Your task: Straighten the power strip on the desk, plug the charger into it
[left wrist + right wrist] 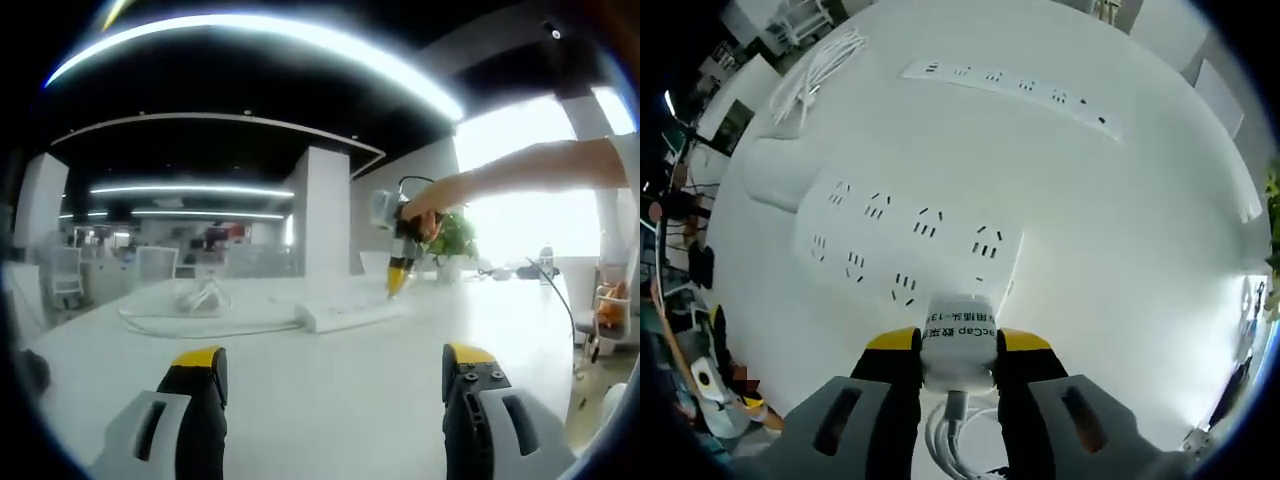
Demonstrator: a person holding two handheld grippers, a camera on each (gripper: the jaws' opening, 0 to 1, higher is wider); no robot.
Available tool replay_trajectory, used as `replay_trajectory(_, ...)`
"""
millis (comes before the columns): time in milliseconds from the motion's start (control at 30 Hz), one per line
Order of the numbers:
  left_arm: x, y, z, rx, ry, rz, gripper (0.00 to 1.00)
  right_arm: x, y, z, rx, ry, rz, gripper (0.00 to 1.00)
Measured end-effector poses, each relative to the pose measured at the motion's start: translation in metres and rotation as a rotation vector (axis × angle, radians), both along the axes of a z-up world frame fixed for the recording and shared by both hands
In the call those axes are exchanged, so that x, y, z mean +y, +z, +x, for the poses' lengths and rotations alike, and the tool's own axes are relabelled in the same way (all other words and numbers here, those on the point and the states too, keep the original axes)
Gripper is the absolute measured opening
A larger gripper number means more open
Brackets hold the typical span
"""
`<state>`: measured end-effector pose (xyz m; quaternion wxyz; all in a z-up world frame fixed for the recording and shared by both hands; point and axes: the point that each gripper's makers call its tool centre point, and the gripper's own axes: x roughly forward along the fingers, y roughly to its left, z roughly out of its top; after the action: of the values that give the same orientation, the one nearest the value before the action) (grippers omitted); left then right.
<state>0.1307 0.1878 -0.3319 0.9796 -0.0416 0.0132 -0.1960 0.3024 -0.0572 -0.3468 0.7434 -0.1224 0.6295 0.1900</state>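
Right gripper: jaws clamped on charger, touching near end of strip. Left gripper: jaws apart, over desk. Second strip: far side.

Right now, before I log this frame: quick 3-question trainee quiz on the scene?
1. True or false: the right hand-held gripper is shut on the white charger.
2. How many power strips lie on the desk? A) one B) two C) three
3. Fill in: the left hand-held gripper's jaws stand ____.

Key: 1 true. 2 B: the wide power strip and the slim power strip. 3 open.
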Motion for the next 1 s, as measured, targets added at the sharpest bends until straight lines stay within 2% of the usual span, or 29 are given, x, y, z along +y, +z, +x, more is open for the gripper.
replay_trajectory(67,0.001,0.000,0.000,-0.001,0.002,-0.002,0.91,-0.002,0.002,0.007,0.005,-0.006,-0.007,0.27)
replay_trajectory(100,0.001,0.001,0.000,-0.003,0.002,-0.003,0.91,-0.003,0.002,0.005,0.019,-0.026,0.000,0.27)
replay_trajectory(367,0.001,0.002,-0.001,-0.008,-0.002,-0.009,0.91,-0.003,0.001,0.006,0.015,-0.061,0.016,0.27)
replay_trajectory(500,0.002,0.003,-0.001,-0.013,-0.002,-0.014,0.91,-0.003,0.007,0.029,0.024,-0.078,0.016,0.27)
replay_trajectory(567,0.002,0.003,-0.001,-0.014,-0.003,-0.016,0.91,-0.004,0.007,0.031,0.035,-0.090,0.017,0.27)
replay_trajectory(633,0.002,0.003,-0.001,-0.013,-0.005,-0.015,0.91,-0.004,0.011,0.047,0.045,-0.103,0.018,0.27)
replay_trajectory(700,0.001,0.003,-0.001,-0.014,-0.008,-0.014,0.91,-0.003,0.009,0.043,0.039,-0.107,0.016,0.27)
replay_trajectory(900,0.001,0.003,-0.001,-0.015,-0.009,-0.017,0.91,-0.007,0.013,0.068,0.045,-0.143,0.030,0.27)
replay_trajectory(1000,0.001,0.002,-0.001,-0.014,-0.006,-0.013,0.91,-0.007,0.013,0.074,0.059,-0.153,0.047,0.27)
